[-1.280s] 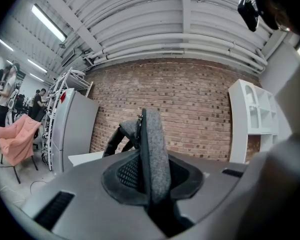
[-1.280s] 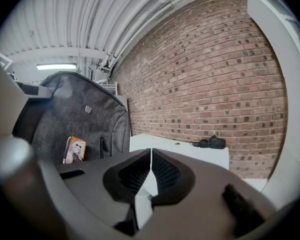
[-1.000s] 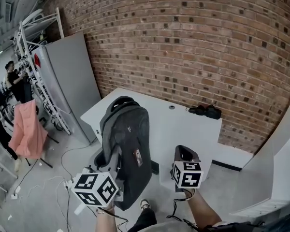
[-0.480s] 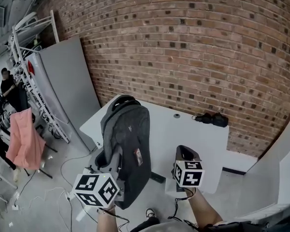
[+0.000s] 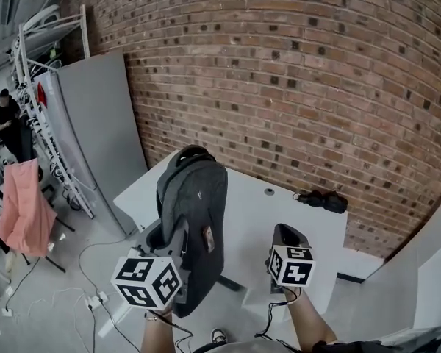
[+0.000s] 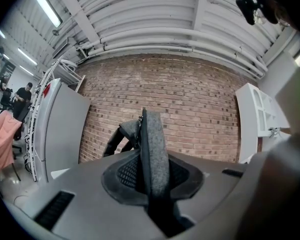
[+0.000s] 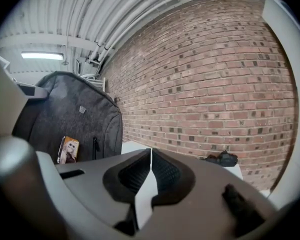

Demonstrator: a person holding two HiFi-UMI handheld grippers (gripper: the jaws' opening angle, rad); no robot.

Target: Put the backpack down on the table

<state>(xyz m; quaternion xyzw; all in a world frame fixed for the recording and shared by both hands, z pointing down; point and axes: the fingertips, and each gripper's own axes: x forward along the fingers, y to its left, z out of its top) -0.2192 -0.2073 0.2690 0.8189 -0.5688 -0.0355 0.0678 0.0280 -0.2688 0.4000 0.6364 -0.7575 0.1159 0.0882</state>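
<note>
A dark grey backpack [image 5: 195,219] hangs upright in the air at the near left edge of the white table [image 5: 279,204]. My left gripper [image 5: 176,243] is shut on one of its grey shoulder straps [image 6: 153,149], which stands pinched between the jaws. The pack's top handle [image 5: 189,153] points up. In the right gripper view the backpack [image 7: 70,119] fills the left side, with a small picture tag [image 7: 68,150] on its front. My right gripper [image 5: 285,234] is shut and holds nothing, level with the pack and to its right, over the table's near edge.
A black bundle [image 5: 322,199] lies at the table's far right by the brick wall. A grey cabinet [image 5: 95,131] stands left of the table. Beyond it are a metal rack, a pink cloth [image 5: 20,208] and a person [image 5: 4,116]. Cables [image 5: 95,300] cross the floor.
Both grippers and the hanging backpack have come closer to the table, which now sits nearer and larger in the head view. The grip on the strap is unchanged.
</note>
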